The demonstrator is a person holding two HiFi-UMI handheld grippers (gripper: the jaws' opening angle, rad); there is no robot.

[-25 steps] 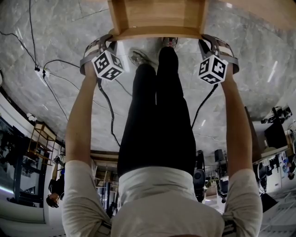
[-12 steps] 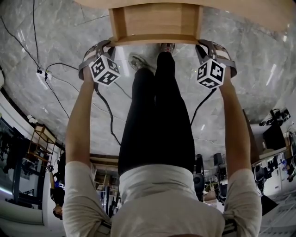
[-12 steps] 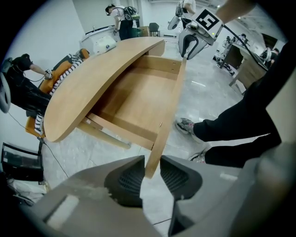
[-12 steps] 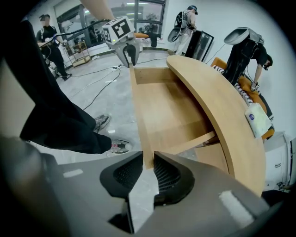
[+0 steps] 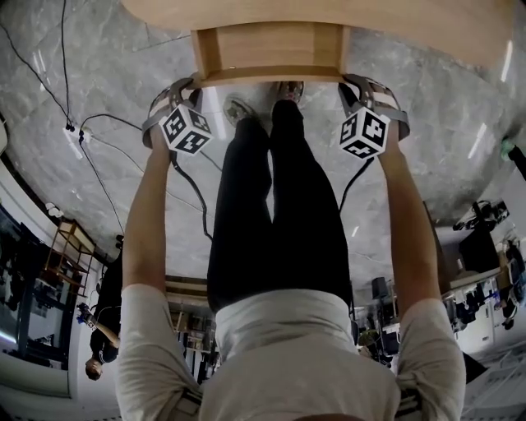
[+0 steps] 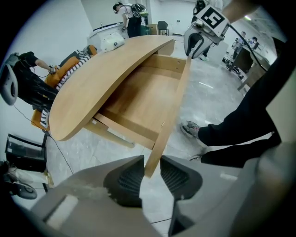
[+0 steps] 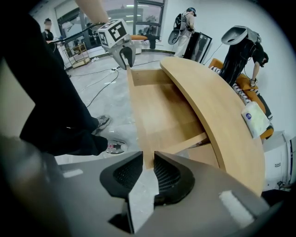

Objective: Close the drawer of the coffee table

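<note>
Grey marble floor (image 5: 99, 181) fills most of the head view. A black cable (image 5: 92, 115) trails over it at the left.

The pale wood table (image 5: 329, 16) runs along the top edge, its curved top hanging over the drawer (image 5: 267, 49). The drawer stands pulled well out from under the top towards the person. Its front board is nearest the black-trousered legs (image 5: 275, 205).

The left gripper (image 6: 151, 167) points straight down at the left end of the front board. The board's lower corner sits between the ribbed pads (image 6: 129, 178), and the jaws are closed on it, with the board running slantwise through them.

The right gripper (image 7: 148, 170) tilts steeply down at the other end. Its jaws are clamped on that corner, set closer together than the left pair. Each gripper shows far off in the other's view, at the opposite end of the board.

Each gripper carries a white cube, the left cube (image 5: 186, 130) and the right cube (image 5: 365, 133), near the wrist. Both are printed with black square marker patterns and no legible words.

A white packet (image 7: 254, 118) with blue print lies on the table top near its far edge. The print is too small to read.

Two shoes (image 5: 240, 107) stand on the floor just below the drawer front.
</note>
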